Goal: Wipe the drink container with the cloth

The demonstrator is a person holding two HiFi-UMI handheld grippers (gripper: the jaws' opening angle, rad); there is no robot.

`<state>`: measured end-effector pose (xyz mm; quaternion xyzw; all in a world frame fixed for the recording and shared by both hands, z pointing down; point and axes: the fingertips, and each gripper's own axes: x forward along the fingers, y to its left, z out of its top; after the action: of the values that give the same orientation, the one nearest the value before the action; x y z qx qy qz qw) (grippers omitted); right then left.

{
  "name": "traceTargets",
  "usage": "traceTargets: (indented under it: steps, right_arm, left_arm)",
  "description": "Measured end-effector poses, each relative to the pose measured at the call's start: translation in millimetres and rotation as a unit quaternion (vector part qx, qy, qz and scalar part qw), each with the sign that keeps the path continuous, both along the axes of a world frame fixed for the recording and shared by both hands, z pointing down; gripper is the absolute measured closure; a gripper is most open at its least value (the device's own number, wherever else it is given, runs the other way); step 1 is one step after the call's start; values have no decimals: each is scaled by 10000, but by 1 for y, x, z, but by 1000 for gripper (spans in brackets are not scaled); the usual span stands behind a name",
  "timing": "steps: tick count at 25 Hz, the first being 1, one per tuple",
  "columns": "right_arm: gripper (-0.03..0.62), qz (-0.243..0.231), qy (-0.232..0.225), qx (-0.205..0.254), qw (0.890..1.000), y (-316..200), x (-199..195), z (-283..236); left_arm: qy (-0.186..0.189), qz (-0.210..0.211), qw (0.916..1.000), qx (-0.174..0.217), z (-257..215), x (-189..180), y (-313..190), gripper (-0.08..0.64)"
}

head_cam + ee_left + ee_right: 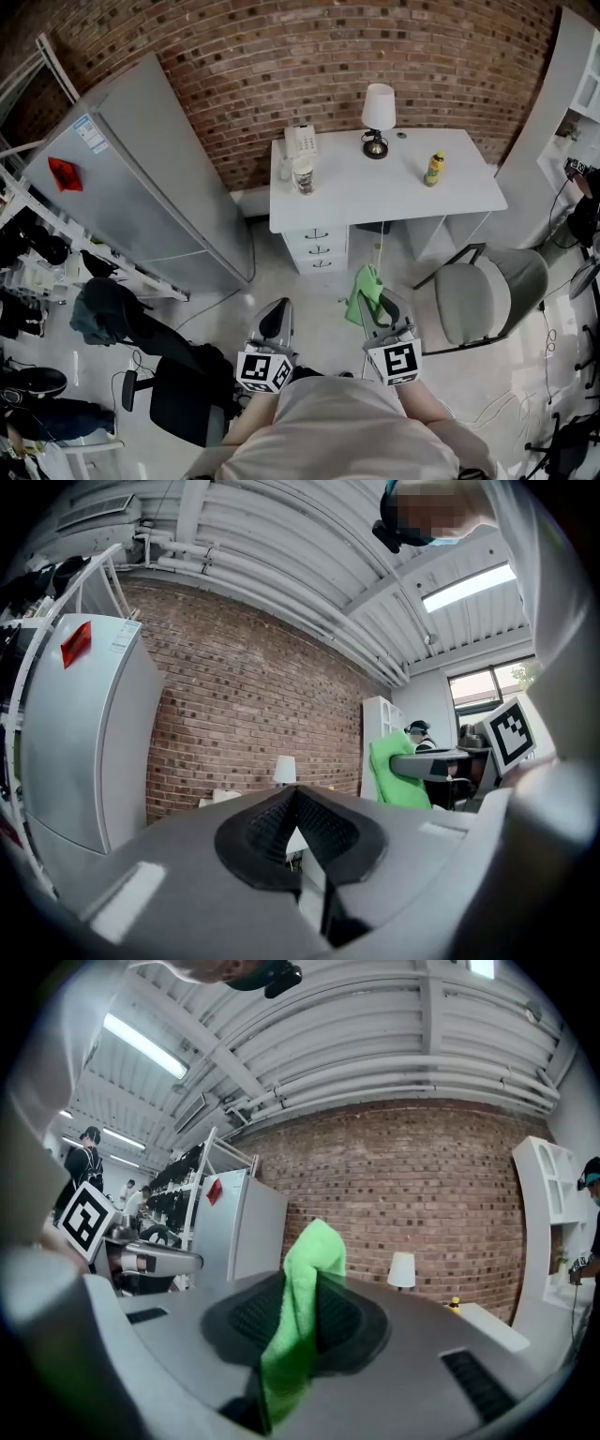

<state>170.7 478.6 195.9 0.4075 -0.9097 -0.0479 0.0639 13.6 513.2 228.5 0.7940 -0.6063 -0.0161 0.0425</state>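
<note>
While the drink container (434,169), a small yellow-green bottle, stands upright near the right end of the white table (469,192) by the brick wall, the person faces it from well back on the floor with 2 tools raised. The bottle looks light and rigid, with smooth sides that could slip or tip under a sideways rub. It would probably be best steadied around its middle, below the cap, while the wiping is done. The cloth (366,291) is bright green, soft and limp. It is pinched in the right hand-held gripper (380,305), whose jaws are closed on a fold so that one end sticks up above the pads and the rest hangs below. The left hand-held gripper (277,309) is closed as well, its ribbed pads meeting with nothing between them, so it would have to open before taking the bottle. A white lamp (378,117) stands further left on the table, apart from the bottle.
</note>
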Motion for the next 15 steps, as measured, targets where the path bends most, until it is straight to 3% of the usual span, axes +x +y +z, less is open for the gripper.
traceTargets:
  steps: [8,15]
  right_arm:
    - [526,-4,-43,9,10000,-35,-6,1]
    - [526,80,69,-43,9999,-110,-35,22]
  left_arm:
    - [11,-234,9997,8,3,-20,-30,551]
    - [83,-215,9997,119,13,-64,-110,551]
